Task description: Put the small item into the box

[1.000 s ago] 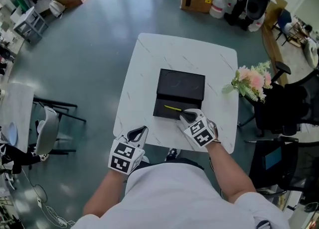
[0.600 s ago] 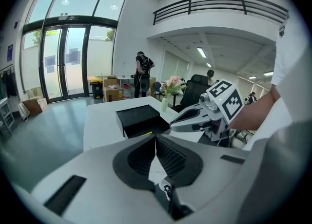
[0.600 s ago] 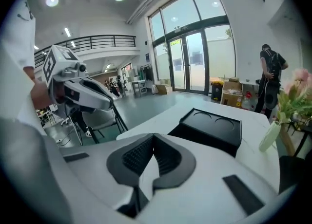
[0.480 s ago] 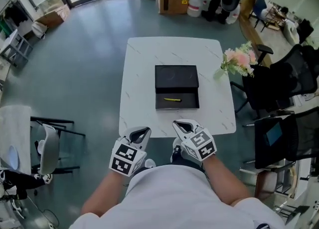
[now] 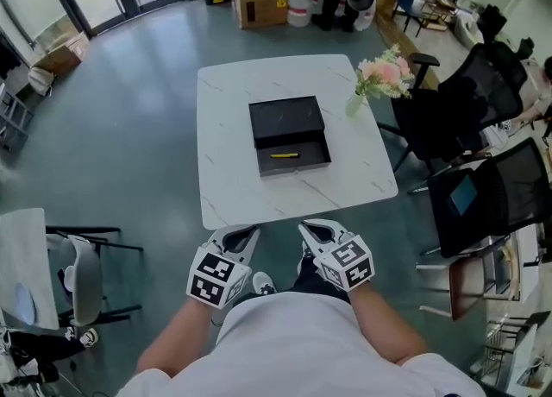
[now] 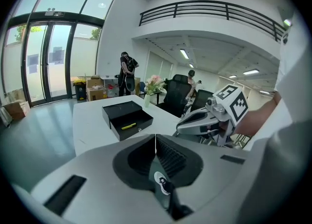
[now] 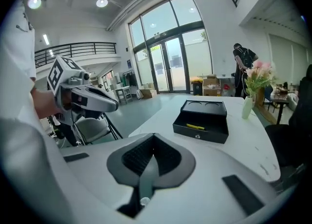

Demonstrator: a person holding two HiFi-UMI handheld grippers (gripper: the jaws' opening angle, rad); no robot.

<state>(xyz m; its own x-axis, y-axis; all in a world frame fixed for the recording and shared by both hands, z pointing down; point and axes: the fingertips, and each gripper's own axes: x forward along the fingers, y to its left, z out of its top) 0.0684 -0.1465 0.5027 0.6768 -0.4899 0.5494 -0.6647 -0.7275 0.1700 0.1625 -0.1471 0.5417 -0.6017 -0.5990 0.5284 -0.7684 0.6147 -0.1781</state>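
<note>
On the white table [image 5: 226, 188] at frame centre, a small yellow item [image 5: 285, 155] is held in the open black box [image 5: 285, 119]. Below, the left gripper [image 5: 240, 234] and right gripper [image 5: 317, 230] are seen pressed together, empty.

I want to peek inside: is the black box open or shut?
Open. The black box shows its inside, a yellow item lying there.
</note>
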